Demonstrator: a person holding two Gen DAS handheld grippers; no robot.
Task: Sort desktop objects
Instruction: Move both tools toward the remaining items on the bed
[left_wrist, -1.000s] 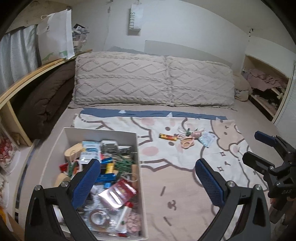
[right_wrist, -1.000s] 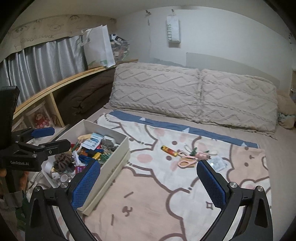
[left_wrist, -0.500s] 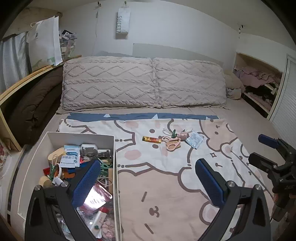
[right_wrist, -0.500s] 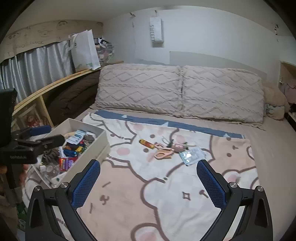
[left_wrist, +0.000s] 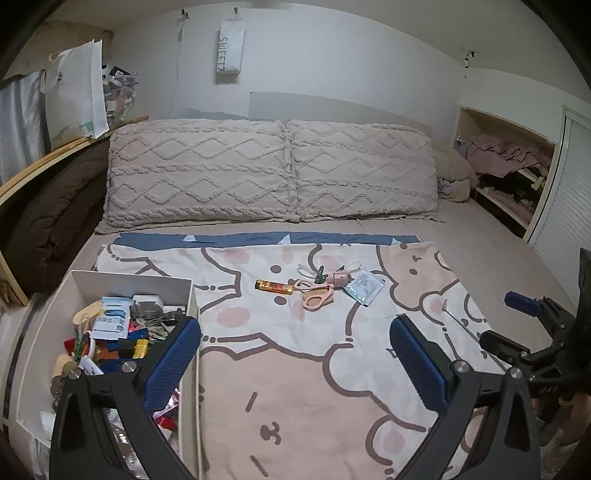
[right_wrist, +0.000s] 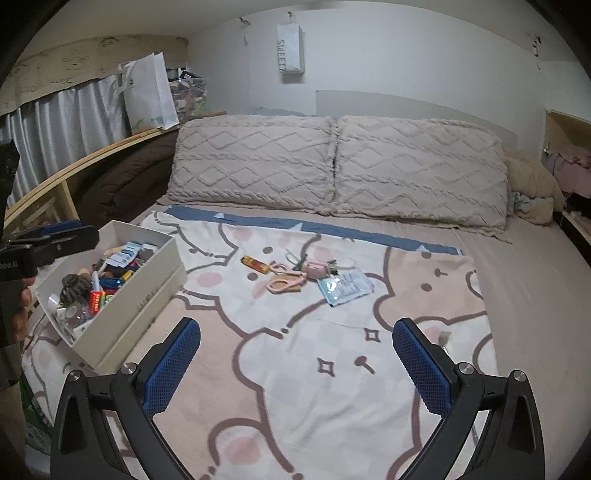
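Bedroom, dim indoor light. White plastered wall (left_wrist: 351, 66) at the head of the bed. White paper bag printed "SWEET" (left_wrist: 229, 48) hung on it from a hook. Two beige tufted pillows with diamond pattern (left_wrist: 273, 171) side by side against the wall. Taupe fitted bedsheet (left_wrist: 487, 236). Pink-and-cream cartoon-print blanket with blue border (left_wrist: 295, 369) spread over it. Curved light-wood shelf rail (right_wrist: 92, 155) along one side, dark brown folded duvet (left_wrist: 48, 214) beneath it. White paper shopping bag (right_wrist: 151, 96) on the rail. Grey pleated curtain (right_wrist: 62, 122) behind. Open wall niche with heaped mauve clothing (left_wrist: 506, 158) on the opposite side.
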